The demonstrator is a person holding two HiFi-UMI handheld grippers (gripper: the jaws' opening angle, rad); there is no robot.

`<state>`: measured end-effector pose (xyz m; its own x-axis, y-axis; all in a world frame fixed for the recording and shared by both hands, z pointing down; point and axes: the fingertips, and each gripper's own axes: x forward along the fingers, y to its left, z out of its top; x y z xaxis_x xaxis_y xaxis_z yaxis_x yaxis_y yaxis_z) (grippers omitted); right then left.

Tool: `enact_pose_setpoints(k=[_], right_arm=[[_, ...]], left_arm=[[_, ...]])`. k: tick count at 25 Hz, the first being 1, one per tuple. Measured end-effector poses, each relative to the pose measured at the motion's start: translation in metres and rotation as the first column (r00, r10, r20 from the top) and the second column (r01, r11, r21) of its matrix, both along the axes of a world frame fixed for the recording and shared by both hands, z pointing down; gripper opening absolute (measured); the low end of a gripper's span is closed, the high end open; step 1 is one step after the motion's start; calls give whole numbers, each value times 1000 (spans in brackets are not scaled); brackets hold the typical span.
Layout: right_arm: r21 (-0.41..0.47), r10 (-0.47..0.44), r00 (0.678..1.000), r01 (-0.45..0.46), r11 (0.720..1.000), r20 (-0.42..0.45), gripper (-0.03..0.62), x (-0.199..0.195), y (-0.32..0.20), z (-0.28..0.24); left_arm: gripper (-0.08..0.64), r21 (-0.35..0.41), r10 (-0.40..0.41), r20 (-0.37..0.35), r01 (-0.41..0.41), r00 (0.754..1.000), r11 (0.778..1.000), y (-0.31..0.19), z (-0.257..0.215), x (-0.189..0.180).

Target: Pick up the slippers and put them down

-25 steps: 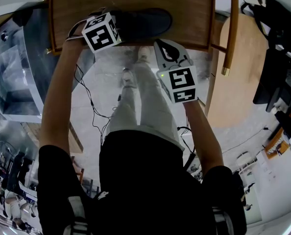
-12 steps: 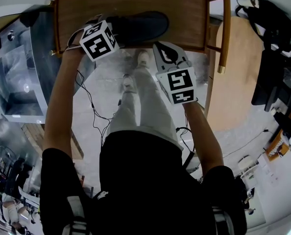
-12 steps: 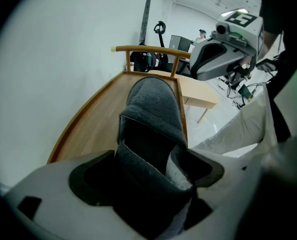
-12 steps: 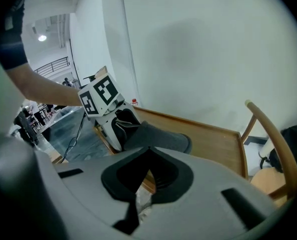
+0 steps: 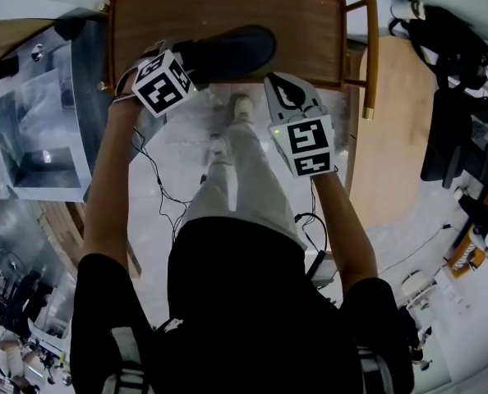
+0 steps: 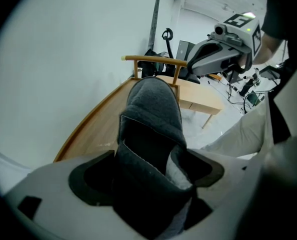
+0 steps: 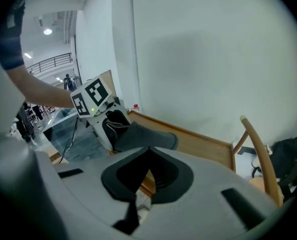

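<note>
One dark grey slipper (image 5: 227, 49) lies lengthwise over the wooden tabletop (image 5: 310, 23), its toe pointing right. My left gripper (image 5: 181, 56) is shut on its heel end. In the left gripper view the slipper (image 6: 153, 109) is pinched at the collar, filling the space between the jaws, and reaches away over the wood (image 6: 96, 129). Whether its sole touches the wood I cannot tell. My right gripper (image 5: 277, 80) hovers at the table's front edge, just right of the slipper, shut with nothing in it. The right gripper view shows the slipper (image 7: 146, 136) and left gripper (image 7: 96, 116) ahead. I see no second slipper.
A glass-and-metal case (image 5: 43, 121) stands at the left. A wooden chair rail (image 5: 369, 52) and a round pale table (image 5: 396, 130) are at the right, with black bags (image 5: 453, 48) beyond. The person's legs and shoes (image 5: 240, 105) and cables (image 5: 158, 179) are below.
The head view has drifted, so the tabletop sits a little lower and to the right. The left gripper stays shut on the slipper, the right stays beside it; neither has clearly moved over the table.
</note>
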<state>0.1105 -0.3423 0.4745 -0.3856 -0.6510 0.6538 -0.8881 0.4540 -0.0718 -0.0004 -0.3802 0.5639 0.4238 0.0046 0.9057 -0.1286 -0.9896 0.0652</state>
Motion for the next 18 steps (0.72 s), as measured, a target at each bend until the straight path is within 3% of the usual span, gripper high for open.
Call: enact_pose_setpoints(k=[18], right_arm=[[81, 39, 998, -35, 996, -41, 0, -15, 49, -55]], left_arm=[[430, 46, -127, -62, 130, 990, 991, 71, -49, -36]])
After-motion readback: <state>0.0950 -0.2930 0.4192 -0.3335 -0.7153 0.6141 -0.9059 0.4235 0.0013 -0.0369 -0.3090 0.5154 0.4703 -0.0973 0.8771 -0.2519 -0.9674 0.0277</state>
